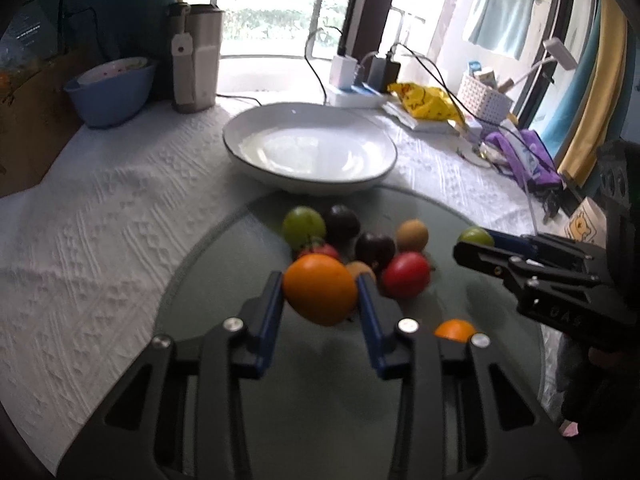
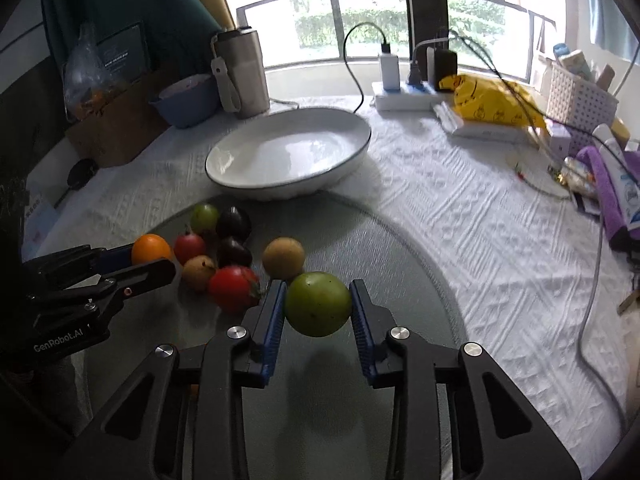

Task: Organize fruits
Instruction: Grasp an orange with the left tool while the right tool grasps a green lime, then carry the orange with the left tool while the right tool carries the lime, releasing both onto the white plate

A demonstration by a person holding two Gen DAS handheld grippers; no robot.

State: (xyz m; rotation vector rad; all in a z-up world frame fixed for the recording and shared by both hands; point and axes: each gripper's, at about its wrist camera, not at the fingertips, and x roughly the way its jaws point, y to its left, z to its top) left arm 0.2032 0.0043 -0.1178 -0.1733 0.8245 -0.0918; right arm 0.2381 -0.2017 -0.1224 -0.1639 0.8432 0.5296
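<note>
The left tool (image 1: 320, 296) is gripping an orange fruit (image 1: 320, 289) between its blue pads, low in the centre of the left wrist view. The fruit is nearly round, its slightly longer axis lying across the frame from pad to pad; no stem end is showing, so which way it is pointing cannot be told. In the right wrist view this same tool is reaching in from the left edge, with the orange fruit sitting at its tip.

The right tool (image 2: 318, 304) is clamping a green fruit (image 2: 318, 304) in the lower centre of its own view — round too, a shade wider than tall, with a faint shadow lying on the glass below it. In the left wrist view the right tool is entering from the right edge with the green fruit at its tip.

Both fruits are over a round glass plate (image 2: 400, 264) that is lying on the white textured cloth of the desk (image 2: 460, 208). The remaining fruits are clustering on the glass towards the left of the right view: another green fruit (image 2: 204, 218), two dark ones (image 2: 233, 223), two red ones (image 2: 234, 289) and two brownish ones (image 2: 283, 258). A small orange one (image 1: 455, 330) is sitting alone at the lower right of the left view.

Beyond the glass, in the upper middle of both views, a white bowl (image 2: 224, 168) with a dark rim is standing on the cloth.
</note>
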